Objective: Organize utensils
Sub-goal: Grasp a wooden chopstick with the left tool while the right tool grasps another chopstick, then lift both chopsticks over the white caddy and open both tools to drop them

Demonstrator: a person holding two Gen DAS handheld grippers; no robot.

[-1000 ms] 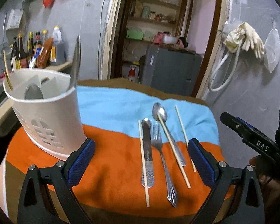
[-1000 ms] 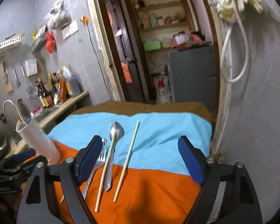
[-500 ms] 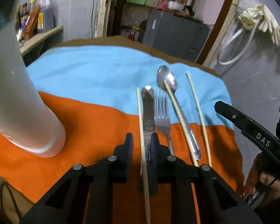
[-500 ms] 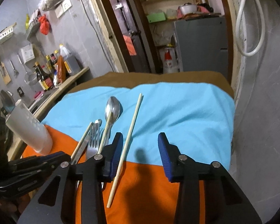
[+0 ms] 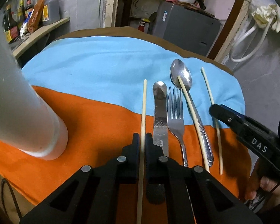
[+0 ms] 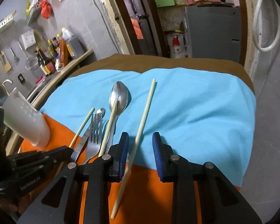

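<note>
On the orange and blue cloth lie a chopstick (image 5: 144, 108), a knife (image 5: 160, 115), a fork (image 5: 175, 117), a spoon (image 5: 184, 85) with a second chopstick (image 5: 192, 115) across it, and a third chopstick (image 5: 211, 100). My left gripper (image 5: 142, 141) is shut on the leftmost chopstick, low on the cloth. My right gripper (image 6: 140, 145) is partly open, its jaws either side of the rightmost chopstick (image 6: 143, 115) without touching it. The white utensil holder (image 5: 18, 112) stands at the left; in the right wrist view (image 6: 26, 119) it holds a spoon.
The table's cloth (image 6: 196, 108) drops off at the right edge beside a grey wall. A counter with bottles (image 6: 54, 56) runs at the far left. A doorway with a grey cabinet (image 5: 184, 24) is behind the table.
My left gripper has dropped to the cloth and shut on the leftmost chopstick. My right gripper has narrowed, lowered and moved left until it straddles the rightmost chopstick.
</note>
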